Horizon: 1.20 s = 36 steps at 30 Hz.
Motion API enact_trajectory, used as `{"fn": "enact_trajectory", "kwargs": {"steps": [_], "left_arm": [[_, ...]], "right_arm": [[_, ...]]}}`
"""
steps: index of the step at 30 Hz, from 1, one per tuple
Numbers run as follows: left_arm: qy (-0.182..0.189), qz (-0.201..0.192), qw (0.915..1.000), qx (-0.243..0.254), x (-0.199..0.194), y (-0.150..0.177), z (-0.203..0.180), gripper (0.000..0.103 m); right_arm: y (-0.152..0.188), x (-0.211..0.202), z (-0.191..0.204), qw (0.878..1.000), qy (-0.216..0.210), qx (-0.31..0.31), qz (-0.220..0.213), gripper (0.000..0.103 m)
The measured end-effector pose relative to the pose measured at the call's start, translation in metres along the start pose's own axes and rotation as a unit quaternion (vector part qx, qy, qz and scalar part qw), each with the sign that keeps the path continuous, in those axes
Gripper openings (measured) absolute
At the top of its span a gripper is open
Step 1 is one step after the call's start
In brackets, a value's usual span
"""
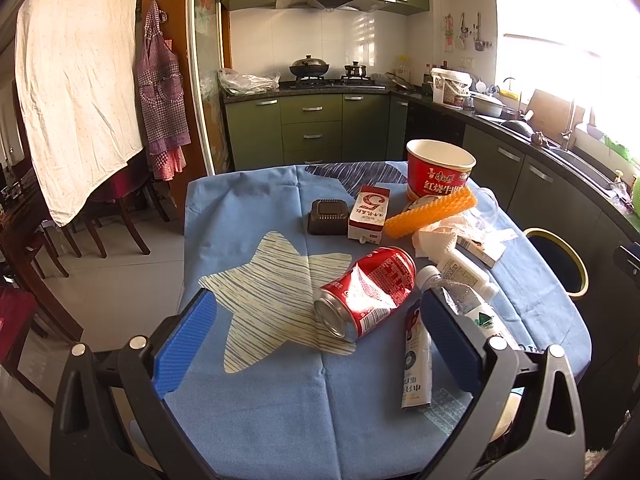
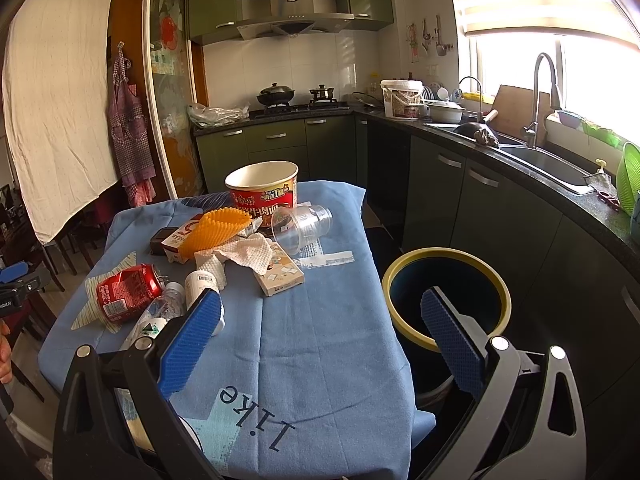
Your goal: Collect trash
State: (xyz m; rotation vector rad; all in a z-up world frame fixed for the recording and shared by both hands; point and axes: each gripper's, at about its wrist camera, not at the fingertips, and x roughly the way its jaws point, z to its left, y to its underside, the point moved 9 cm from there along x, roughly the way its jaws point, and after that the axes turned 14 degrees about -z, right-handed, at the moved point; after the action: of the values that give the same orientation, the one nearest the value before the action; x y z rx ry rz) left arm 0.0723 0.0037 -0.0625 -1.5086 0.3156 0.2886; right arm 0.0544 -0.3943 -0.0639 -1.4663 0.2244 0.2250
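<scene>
Two grippers are gaping wide, holding nothing. I am hovering my left gripper (image 1: 318, 344) just short of the dented can (image 1: 366, 292), lying lengthwise toward me between its fingers; my right gripper (image 2: 322, 338) is facing the bin (image 2: 446, 264) beside the table (image 2: 328, 320).

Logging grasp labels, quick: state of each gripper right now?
Left gripper: open, holding nothing; the crushed red can lies between its fingers.
Right gripper: open, holding nothing, over the table's edge beside the bin.
</scene>
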Motion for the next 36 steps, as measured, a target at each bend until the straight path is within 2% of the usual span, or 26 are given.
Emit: {"fn": "enact_trajectory", "kwargs": {"steps": [20, 24, 27, 31, 36], "left_arm": [[0.001, 0.000, 1.0000, 0.001, 0.000, 0.000, 0.000, 0.097], [0.003, 0.009, 1.0000, 0.001, 0.004, 0.004, -0.001, 0.097], [0.011, 0.023, 0.9997, -0.003, 0.015, 0.005, 0.000, 0.097], [0.010, 0.027, 0.9996, -0.001, 0.028, -0.004, 0.004, 0.097], [0.025, 0.031, 0.9992, 0.001, 0.052, -0.023, 0.002, 0.097]], "right_arm": [[0.001, 0.000, 0.000, 1.000, 0.001, -0.001, 0.001, 0.099], [0.003, 0.006, -0.001, 1.000, -0.003, -0.004, 0.012, 0.099], [-0.006, 0.024, 0.006, 0.998, -0.040, -0.009, 0.037, 0.099], [-0.032, 0.067, 0.019, 0.992, -0.087, -0.027, 0.092, 0.099], [-0.069, 0.140, 0.031, 0.985, -0.091, -0.051, 0.141, 0.099]]}}
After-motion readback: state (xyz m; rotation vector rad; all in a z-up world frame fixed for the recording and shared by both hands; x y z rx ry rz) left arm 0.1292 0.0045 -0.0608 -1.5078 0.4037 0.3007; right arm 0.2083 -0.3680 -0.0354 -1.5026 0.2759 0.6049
